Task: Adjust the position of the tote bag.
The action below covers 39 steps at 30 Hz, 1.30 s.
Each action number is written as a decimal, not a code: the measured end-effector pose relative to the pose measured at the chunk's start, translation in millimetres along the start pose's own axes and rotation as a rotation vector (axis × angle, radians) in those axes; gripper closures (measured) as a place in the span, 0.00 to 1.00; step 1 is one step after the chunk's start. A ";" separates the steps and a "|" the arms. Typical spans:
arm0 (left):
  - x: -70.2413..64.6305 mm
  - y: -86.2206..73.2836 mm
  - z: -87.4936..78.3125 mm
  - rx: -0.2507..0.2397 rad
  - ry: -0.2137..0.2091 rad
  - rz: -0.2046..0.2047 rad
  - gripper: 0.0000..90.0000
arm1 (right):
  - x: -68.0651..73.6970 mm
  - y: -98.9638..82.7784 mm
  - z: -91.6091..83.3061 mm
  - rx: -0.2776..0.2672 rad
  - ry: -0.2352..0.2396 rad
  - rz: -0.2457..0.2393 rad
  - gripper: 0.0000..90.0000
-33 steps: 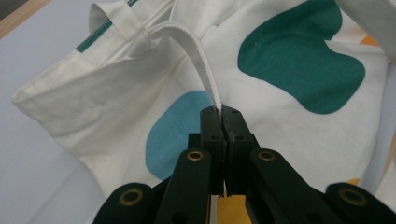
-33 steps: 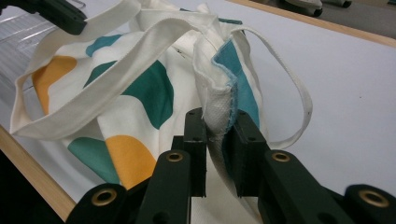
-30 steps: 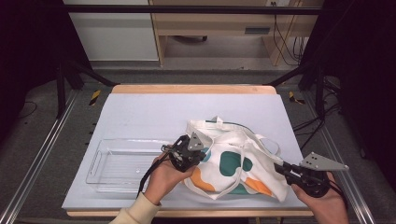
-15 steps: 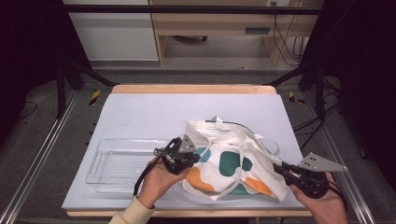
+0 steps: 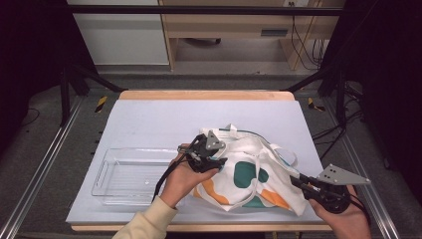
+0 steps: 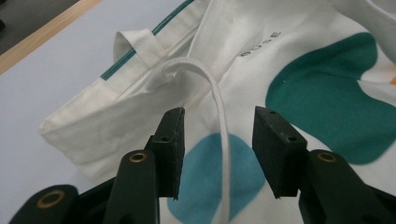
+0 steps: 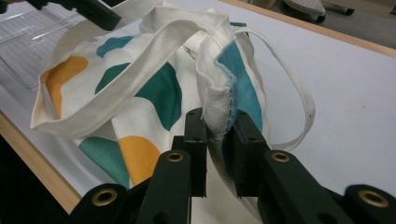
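- Tote bag [image 5: 254,174] lies crumpled on the table [image 5: 149,119], beside a clear tray [image 5: 129,174].
- Right gripper [image 7: 218,140] pinches a fold of bag cloth; keep it clamped as anchor.
- Left gripper [image 6: 219,149] jaws have just been opening; handle strap [image 6: 223,140] sits loose between them, untouched.
- Re-grip squarely on the strap or bag edge before pulling flat.
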State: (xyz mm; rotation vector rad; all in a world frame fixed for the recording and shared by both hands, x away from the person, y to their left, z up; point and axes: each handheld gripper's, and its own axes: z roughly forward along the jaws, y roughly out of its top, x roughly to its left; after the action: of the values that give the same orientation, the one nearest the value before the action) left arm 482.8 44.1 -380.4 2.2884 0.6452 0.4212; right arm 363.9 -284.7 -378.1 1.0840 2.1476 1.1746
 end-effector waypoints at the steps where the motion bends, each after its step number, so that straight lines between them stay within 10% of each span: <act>1: 0.7 2.4 3.1 0.001 0.001 -0.002 0.62 | 0.2 0.1 0.0 -0.001 0.000 -0.002 0.87; 11: 2.6 6.9 13.7 0.015 -0.009 -0.001 0.97 | -2.9 -2.2 0.8 0.001 0.004 0.007 0.87; 23: -6.3 -15.7 0.5 0.023 -0.031 0.005 0.97 | -8.8 -2.5 1.0 0.002 0.011 0.026 0.84; 39: -17.7 -29.4 -6.9 0.028 -0.047 0.022 0.98 | -39.4 39.3 6.4 0.069 -0.042 0.001 0.33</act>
State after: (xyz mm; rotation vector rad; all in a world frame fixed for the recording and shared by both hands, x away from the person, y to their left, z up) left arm 455.5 56.3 -398.5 2.3269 0.6061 0.3699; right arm 407.8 -300.8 -347.3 1.1288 2.1698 1.0759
